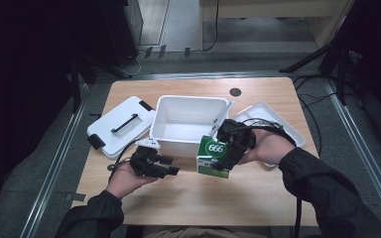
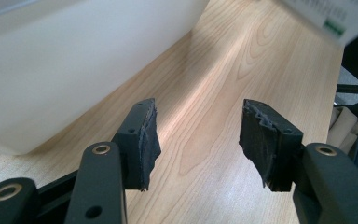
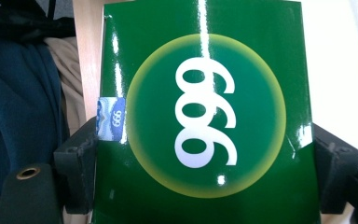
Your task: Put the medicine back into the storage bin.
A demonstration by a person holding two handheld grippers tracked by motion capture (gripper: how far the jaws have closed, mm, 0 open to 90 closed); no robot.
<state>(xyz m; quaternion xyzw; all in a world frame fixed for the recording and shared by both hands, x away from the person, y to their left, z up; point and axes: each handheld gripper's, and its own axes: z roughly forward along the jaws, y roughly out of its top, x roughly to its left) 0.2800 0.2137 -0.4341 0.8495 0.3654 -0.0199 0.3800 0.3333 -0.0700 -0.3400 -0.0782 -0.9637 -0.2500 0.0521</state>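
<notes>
The green box [image 1: 213, 157], marked with a white "666" in a round emblem, is clamped between the two jaws of the right gripper [image 1: 226, 159], one pad on each side face as the right gripper view shows [image 3: 205, 121]. It hangs tilted, just in front of the near wall of the white bin [image 1: 191, 121] and just above the table [image 1: 198, 198]. The bin is open and appears empty, so the judged status is: box picked up, placement into the bin still outstanding, and closing of the bin outstanding after that. The left gripper [image 1: 164, 170] is held low over the table beside the bin's near left corner, its jaws spread wide with nothing between them; bare wood shows in the gap in the left gripper view [image 2: 196, 135]. Count: one green box, one white bin, one white lid with a dark handle [image 1: 121, 126] left of the bin, one further white lid or tray [image 1: 278, 121] to its right, two grippers.
</notes>
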